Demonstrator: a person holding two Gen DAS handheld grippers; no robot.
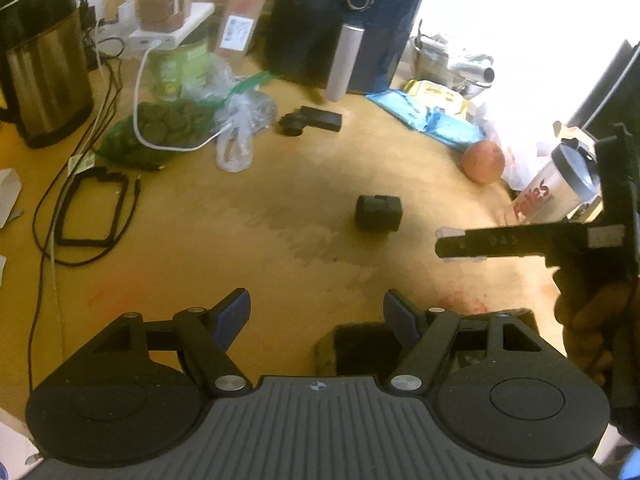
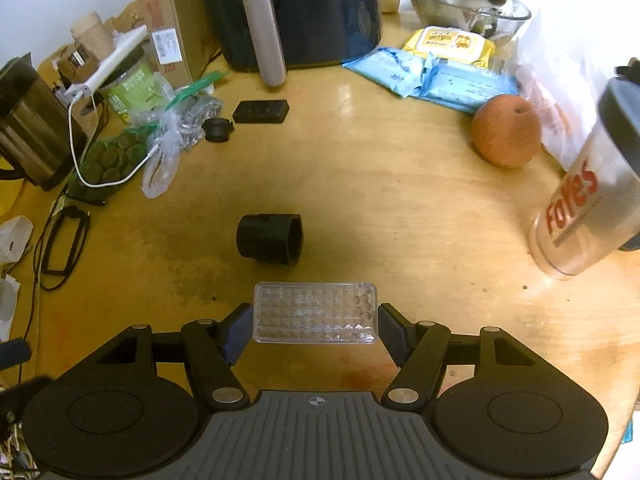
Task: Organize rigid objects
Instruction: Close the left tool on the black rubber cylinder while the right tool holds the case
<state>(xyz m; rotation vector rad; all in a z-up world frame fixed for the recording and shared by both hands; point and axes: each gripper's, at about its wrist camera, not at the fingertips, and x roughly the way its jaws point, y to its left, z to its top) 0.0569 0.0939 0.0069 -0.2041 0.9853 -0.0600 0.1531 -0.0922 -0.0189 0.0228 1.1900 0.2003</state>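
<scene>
My right gripper [image 2: 316, 330] is shut on a clear faceted plastic case [image 2: 315, 313] and holds it just above the wooden table [image 2: 400, 220]. A black cylindrical part [image 2: 270, 239] lies on its side just beyond the case; it also shows in the left wrist view [image 1: 378, 214]. My left gripper [image 1: 317, 320] is open and empty over the table, with a dark square pad [image 1: 358, 346] by its right finger. A black rectangular block [image 2: 261, 111] and a small black cap [image 2: 217, 129] lie further back. The right gripper's finger [image 1: 500, 242] shows from the side in the left wrist view.
A dark air fryer [image 2: 296, 12] stands at the back. A steel kettle [image 1: 44, 60], cables and plastic bags fill the left. An apple [image 2: 505, 130], blue and yellow packets [image 2: 448, 68] and a clear shaker bottle [image 2: 588, 204] stand on the right.
</scene>
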